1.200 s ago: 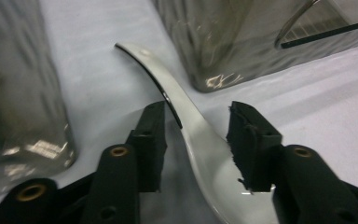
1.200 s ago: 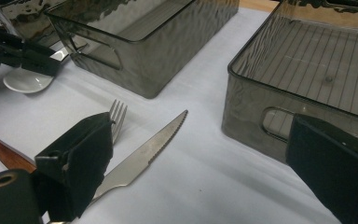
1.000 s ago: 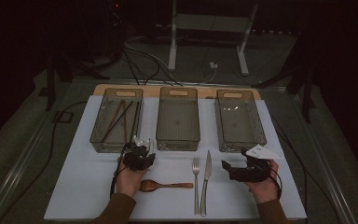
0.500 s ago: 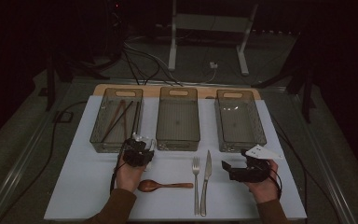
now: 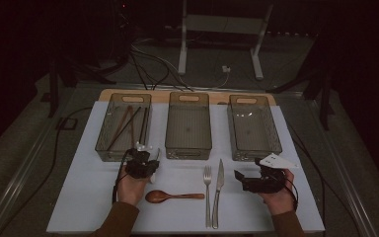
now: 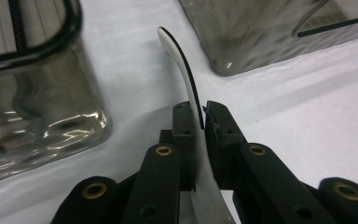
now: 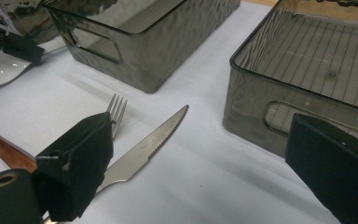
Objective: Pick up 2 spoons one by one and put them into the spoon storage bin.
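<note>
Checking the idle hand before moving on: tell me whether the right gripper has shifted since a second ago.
No. The right gripper sits at the same spot, right of the knife and below the right bin, as before.

White spoon [image 6: 186, 74] bowel end cut off below; wooden spoon [image 7: 2, 144] handle probably hidden behind tool.

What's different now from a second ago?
The left gripper has just been closing its jaws and now clamps the white spoon's handle near the bins. The right gripper, wooden spoon, metal fork and knife stayed put.
</note>
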### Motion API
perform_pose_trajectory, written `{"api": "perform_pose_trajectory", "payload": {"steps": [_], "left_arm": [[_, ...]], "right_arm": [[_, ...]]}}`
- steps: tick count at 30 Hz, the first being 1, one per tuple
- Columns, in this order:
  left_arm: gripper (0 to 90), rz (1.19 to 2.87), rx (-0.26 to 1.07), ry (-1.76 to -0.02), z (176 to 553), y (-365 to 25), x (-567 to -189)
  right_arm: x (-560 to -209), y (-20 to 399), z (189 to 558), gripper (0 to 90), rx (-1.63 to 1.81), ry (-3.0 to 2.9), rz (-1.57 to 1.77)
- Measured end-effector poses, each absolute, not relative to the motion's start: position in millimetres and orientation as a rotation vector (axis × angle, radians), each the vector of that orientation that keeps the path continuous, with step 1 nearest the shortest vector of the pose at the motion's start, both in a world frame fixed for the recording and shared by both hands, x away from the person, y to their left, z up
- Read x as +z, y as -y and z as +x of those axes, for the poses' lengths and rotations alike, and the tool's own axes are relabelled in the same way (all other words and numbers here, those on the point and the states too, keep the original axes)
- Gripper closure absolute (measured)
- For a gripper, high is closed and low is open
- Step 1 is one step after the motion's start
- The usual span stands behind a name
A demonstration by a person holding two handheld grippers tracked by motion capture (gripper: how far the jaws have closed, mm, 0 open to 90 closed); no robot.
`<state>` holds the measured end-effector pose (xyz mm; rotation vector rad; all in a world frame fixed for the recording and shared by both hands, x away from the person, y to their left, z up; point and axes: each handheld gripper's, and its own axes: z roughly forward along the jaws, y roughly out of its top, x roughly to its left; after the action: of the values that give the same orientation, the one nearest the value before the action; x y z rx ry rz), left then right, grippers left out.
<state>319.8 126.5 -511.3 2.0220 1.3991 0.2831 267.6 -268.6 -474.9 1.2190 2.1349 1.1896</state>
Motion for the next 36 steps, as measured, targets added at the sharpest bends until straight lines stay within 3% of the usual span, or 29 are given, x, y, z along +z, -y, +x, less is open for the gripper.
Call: {"api": "perform_pose_trajectory", "payload": {"steps": [36], "left_arm": [[84.5,1.939,0.338,-1.296,325.7,-123.1,-456.0]], "right_arm": [[-475.1,268.8,267.6,7.9,1.191,-2.135,1.219]]}}
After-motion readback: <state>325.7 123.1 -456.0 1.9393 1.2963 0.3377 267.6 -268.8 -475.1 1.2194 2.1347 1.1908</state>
